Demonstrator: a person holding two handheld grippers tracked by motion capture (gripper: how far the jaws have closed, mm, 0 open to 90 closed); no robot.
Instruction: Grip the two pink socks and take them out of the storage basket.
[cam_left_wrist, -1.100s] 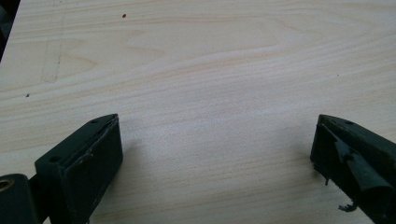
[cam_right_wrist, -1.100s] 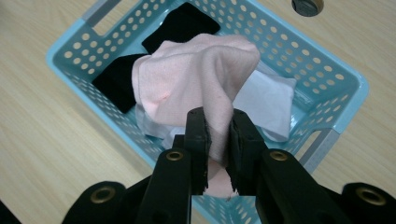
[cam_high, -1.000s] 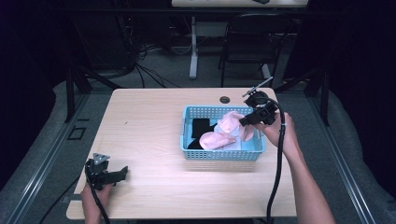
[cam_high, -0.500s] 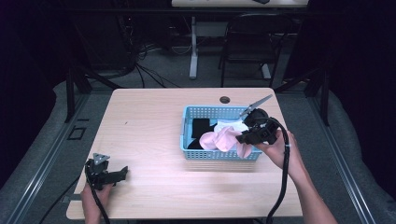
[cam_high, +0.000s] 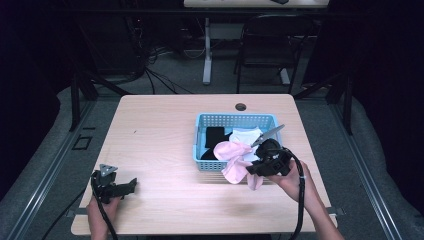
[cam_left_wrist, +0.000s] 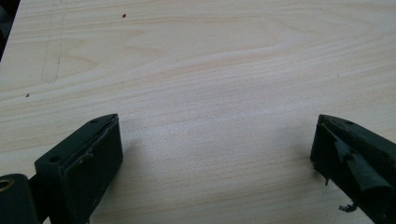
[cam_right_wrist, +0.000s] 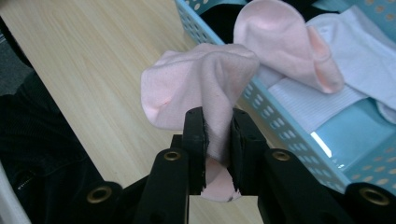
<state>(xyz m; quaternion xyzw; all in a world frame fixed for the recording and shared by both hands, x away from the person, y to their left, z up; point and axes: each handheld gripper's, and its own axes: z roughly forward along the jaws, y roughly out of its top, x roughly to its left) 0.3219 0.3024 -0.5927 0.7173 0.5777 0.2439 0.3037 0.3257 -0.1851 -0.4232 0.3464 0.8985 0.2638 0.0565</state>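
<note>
Nearest the person's edge of the bench, at its left corner, the left hand-held gripper rests low over bare wood, its two black jaws standing wide apart with nothing between them; its own view looks straight down on pale grain. Over on the right, a little farther in, the right hand-held gripper is clamped tight on a pink sock, the cloth pinched between the pads and bunching up above them. That sock hangs over the near wall of a light-blue basket, partly outside it and drooping toward the bench top. Inside the basket lie a second pink sock, some white socks and a black sock. Beyond the basket a small round hole sits near the far edge, and past that a dark chair stands on the floor.
</note>
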